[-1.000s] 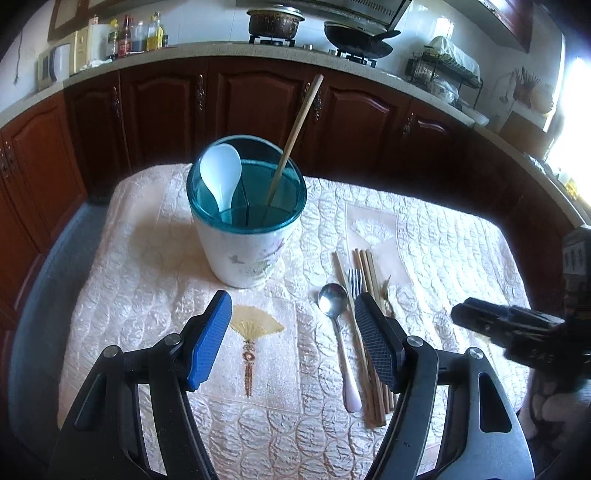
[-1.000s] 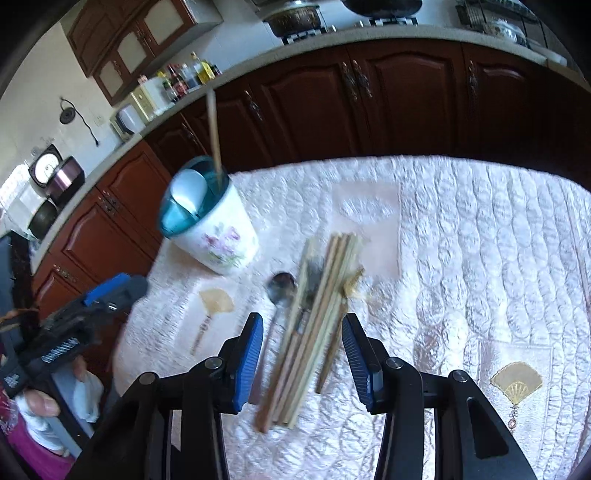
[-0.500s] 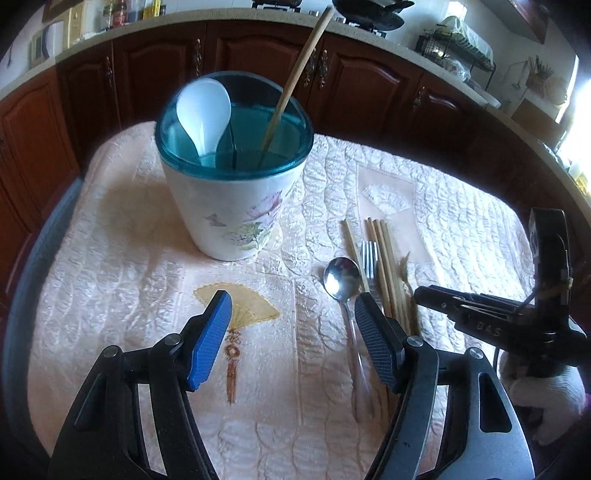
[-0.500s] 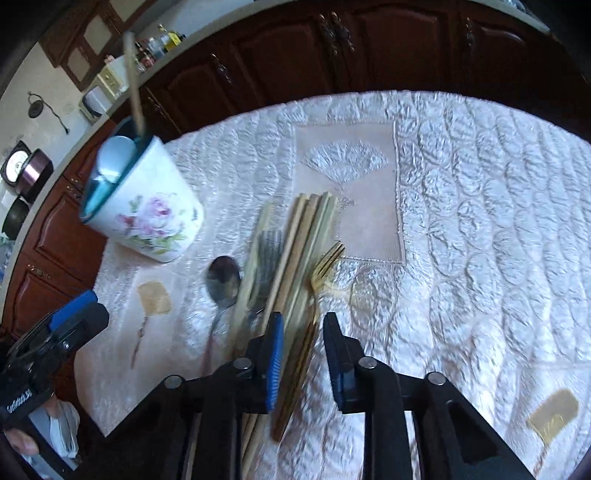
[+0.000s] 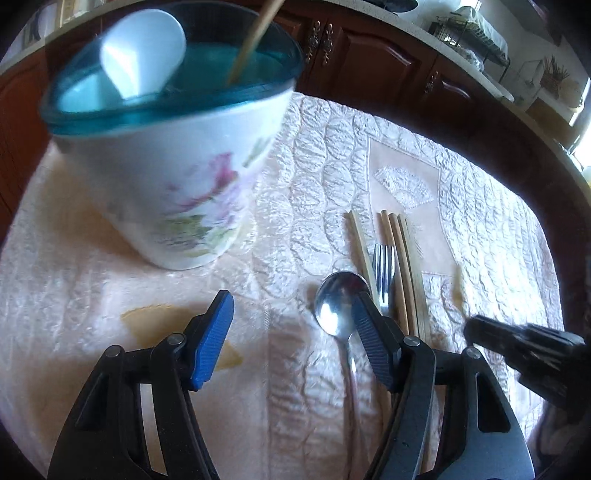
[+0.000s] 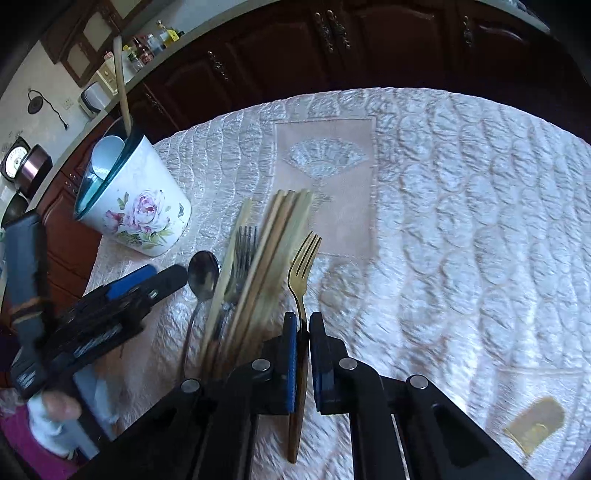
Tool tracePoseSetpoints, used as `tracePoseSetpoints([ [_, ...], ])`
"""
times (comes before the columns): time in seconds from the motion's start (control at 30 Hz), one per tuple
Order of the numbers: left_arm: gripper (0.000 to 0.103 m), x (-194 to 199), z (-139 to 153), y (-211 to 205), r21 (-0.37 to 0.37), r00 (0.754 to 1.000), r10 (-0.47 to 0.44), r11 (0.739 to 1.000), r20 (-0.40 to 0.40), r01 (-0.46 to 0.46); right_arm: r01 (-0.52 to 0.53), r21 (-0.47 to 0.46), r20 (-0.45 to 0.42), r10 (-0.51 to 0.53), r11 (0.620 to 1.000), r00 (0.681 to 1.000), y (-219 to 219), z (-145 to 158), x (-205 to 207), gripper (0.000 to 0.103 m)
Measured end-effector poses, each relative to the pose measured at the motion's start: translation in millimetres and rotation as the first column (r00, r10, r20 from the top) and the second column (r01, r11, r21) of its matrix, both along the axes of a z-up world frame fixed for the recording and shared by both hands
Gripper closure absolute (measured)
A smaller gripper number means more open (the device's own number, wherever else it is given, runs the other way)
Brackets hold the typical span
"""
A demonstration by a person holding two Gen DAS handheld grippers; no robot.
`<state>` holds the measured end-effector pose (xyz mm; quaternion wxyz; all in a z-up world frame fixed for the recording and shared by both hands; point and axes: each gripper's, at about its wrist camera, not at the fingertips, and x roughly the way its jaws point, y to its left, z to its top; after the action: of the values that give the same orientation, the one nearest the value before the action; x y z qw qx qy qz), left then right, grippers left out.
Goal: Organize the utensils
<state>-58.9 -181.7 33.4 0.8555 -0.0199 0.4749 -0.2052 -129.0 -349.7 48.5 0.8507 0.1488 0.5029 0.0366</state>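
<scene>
Gold fork (image 6: 303,266) in right claw (image 6: 303,325), no legible writing

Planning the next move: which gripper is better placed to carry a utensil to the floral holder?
Right. The right gripper is shut on the gold fork handle. The left gripper is open and empty, hovering near the floral holder and the spoon.

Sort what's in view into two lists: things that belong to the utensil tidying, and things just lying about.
Part of the job:
- floral utensil holder
- gold fork, clamped in the right hand-held gripper
- steel spoon
- steel fork
- chopsticks
- left hand-held gripper, open

Just lying about:
- quilted tablecloth
- counter bottles
- dish rack
</scene>
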Motion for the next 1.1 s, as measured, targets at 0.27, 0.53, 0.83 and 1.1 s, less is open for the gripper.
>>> tracePoseSetpoints([
  [0.27, 0.092, 7.3, -6.6, -11.3, -0.004, 0.998, -0.061, 0.998, -0.028, 0.061, -0.024, -0.104, -0.071, 0.017, 0.994, 0.997, -7.1, -1.9, -30.6, 0.097],
  [0.53, 0.102, -7.3, 0.3, 11.2, -0.024, 0.992, -0.114, 0.993, -0.049, 0.113, -0.107, -0.108, -0.1, 0.097, 0.988, 0.99, 19.8, -7.3, -41.4, 0.097],
  [0.83, 0.101, -14.6, 11.2, 33.9, -0.041, 0.994, -0.093, 0.995, -0.053, 0.091, -0.1, 0.024, -0.059, 0.101, 0.995, 0.993, 18.2, 2.3, -42.9, 0.092],
  [1.1, 0.071, -7.7, 2.5, 15.4, -0.041, 0.994, -0.092, 0.995, -0.067, 0.089, -0.04, 0.138, -0.028, 0.045, 0.99, 0.999, -12.2, -2.8, -31.2, 0.074],
])
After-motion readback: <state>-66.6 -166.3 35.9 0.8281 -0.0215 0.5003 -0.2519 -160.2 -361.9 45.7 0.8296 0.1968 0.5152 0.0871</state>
